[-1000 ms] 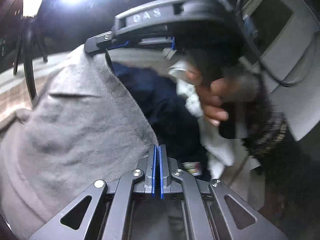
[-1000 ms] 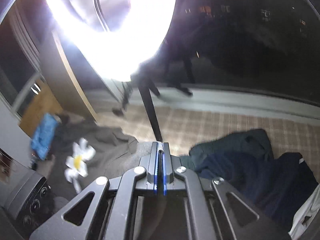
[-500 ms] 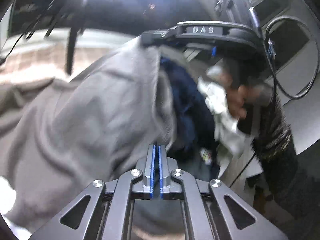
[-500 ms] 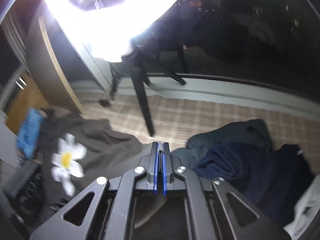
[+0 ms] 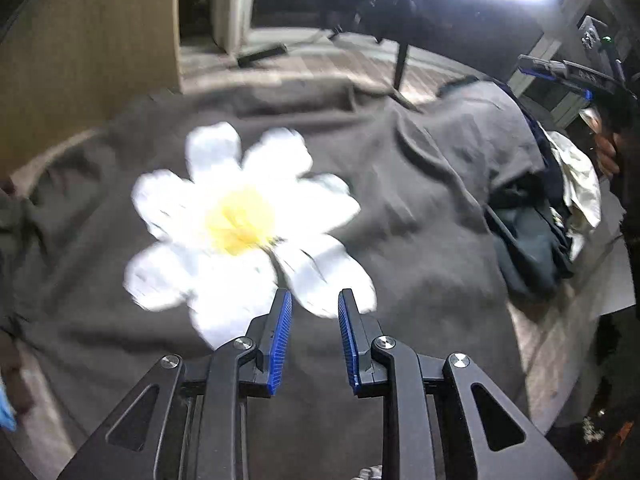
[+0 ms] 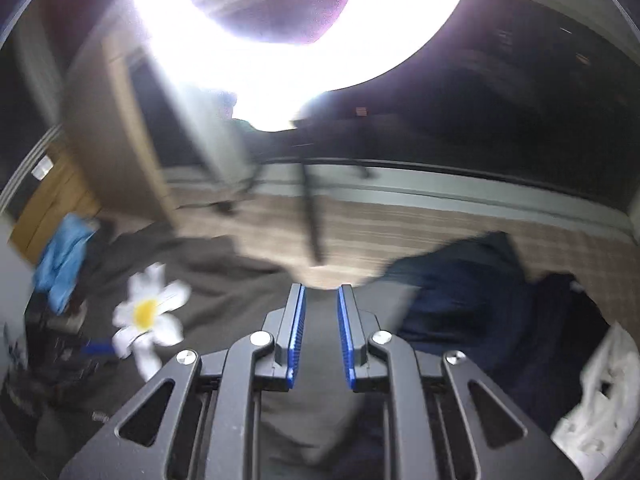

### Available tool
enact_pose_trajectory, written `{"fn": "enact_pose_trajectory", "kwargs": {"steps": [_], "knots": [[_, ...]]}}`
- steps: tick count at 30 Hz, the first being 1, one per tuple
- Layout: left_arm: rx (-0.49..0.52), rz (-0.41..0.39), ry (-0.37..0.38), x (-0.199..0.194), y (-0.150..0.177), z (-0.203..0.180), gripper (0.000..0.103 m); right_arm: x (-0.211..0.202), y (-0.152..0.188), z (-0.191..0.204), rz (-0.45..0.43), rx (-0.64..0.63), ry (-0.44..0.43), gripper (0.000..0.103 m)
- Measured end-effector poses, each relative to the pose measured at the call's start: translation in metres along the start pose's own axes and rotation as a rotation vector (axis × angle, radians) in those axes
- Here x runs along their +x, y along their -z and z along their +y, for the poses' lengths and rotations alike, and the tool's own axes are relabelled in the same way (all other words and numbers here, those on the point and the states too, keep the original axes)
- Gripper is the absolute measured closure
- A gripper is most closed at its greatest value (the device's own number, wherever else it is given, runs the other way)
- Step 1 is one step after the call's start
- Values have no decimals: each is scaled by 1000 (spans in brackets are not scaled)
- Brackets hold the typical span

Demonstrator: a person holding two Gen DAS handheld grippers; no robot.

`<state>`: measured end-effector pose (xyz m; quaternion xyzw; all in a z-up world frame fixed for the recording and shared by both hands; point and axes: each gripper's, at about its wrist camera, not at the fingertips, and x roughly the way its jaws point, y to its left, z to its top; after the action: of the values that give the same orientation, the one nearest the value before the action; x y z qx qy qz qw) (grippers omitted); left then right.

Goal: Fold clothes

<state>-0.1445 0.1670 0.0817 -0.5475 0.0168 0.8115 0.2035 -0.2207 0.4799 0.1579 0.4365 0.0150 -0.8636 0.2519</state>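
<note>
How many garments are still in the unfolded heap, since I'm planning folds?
3 visible: a dark navy garment, a slate-blue one under it, and a white cloth at the heap's right edge. More may be buried.

The left gripper [image 5: 315, 300] has just been opening, with nothing in it, above a grey sweater [image 5: 420, 216] with a big white daisy [image 5: 240, 220].

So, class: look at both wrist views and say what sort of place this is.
Probably a room in a home, at night. A grey top with a daisy lies spread on a checked bed-like surface, dark clothes are heaped beside it, and a ring light on a tripod stands behind.
</note>
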Motion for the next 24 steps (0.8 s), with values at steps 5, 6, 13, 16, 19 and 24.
{"fn": "enact_pose_trajectory", "kwargs": {"steps": [5,6,13,16,19,24], "knots": [[113,-84,-118,10,-55,12,76,48,-2,42,33,-62,-12,86],[130,-88,-116,17,-64,16,76,58,-2,48,30,-80,-1,86],[268,-78,-127,80,-102,36,76,145,-4,73,104,-270,107,61],[236,-83,-67,88,-101,54,76,171,-7,75,149,-327,124,60],[217,-82,-41,91,-98,66,75,192,-13,77,183,-381,131,55],[234,-98,-8,93,-97,67,69,213,-19,74,249,-364,76,59]]}}
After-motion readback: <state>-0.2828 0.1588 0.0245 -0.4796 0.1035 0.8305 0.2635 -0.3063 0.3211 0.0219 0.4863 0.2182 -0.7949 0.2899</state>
